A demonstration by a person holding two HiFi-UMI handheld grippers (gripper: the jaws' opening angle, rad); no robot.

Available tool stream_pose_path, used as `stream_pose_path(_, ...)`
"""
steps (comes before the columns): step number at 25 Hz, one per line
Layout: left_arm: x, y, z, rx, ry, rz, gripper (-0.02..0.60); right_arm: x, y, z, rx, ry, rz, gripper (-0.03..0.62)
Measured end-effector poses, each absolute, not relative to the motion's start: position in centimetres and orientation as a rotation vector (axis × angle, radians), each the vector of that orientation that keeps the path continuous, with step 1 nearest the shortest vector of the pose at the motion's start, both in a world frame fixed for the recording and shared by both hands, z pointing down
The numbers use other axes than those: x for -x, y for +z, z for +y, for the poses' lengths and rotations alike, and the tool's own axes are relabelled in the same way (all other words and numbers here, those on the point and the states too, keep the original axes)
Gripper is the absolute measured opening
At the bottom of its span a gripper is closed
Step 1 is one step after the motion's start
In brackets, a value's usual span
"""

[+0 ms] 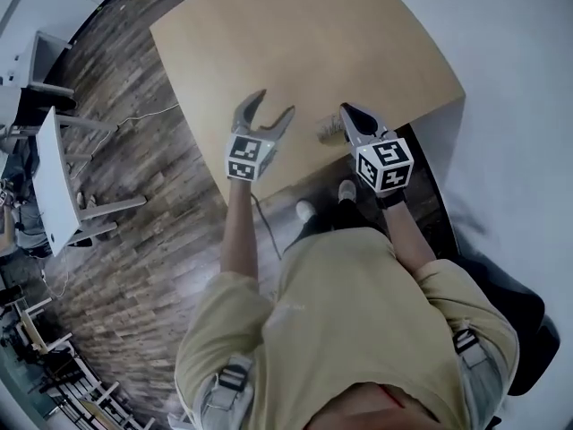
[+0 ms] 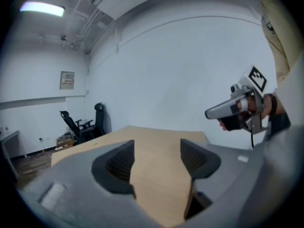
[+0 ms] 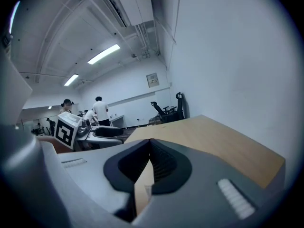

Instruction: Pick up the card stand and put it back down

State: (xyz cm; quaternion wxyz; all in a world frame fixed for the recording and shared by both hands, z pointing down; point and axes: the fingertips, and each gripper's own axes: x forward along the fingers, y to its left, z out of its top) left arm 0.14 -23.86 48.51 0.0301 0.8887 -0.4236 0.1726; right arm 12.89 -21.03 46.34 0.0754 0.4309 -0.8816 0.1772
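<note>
A small pale, see-through card stand [image 1: 329, 131] sits near the front edge of the wooden table [image 1: 313, 43]. My right gripper [image 1: 347, 111] is just to its right, jaws shut tip to tip. I cannot tell whether it touches the stand. In the right gripper view the pads [image 3: 159, 163] meet at the tips, with only table [image 3: 223, 141] showing below. My left gripper [image 1: 271, 106] hovers over the front edge, further left and apart from the stand. It is open, with bare tabletop [image 2: 142, 137] between its jaws [image 2: 156, 148]. The right gripper [image 2: 223, 110] shows at that view's right.
The table's front edge runs just under both grippers, and the person's shoes [image 1: 306, 210] stand on the wood floor below it. A white desk [image 1: 54, 177] stands at the left. Office chairs [image 2: 78, 122] and people [image 3: 99, 109] are far off. A white wall borders the table's right.
</note>
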Motion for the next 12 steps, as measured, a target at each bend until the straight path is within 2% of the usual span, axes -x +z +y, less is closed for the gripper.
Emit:
stream_pose_path(5,3.9,41.6,-22.4,-2.693,0.351,-1.594,0.247,-9.3,41.8,-20.7,-1.207,0.415,-2.741,0.005)
stream_pose_path(7,5.5,39.7,-21.6,-2.608,0.285,-1.730,0.193,-8.2,40.5,-20.4,-1.180,0.401,-2.775,0.005)
stream_pose_path(9,7.2,38.7,-20.9,-2.475,0.243,-1.851,0.112,-7.2,39.1,-20.2,-1.157,0.382,-2.807,0.005)
stream_pose_path(11,8.3,38.5,-20.1,-2.364,0.203,-1.920,0.087,-6.2,38.3,-20.0,-1.134,0.350,-2.829,0.005)
stream_pose_path(12,8.5,38.7,-19.6,-2.325,0.191,-1.941,0.053,-5.8,38.1,-19.9,-1.126,0.337,-2.838,0.005)
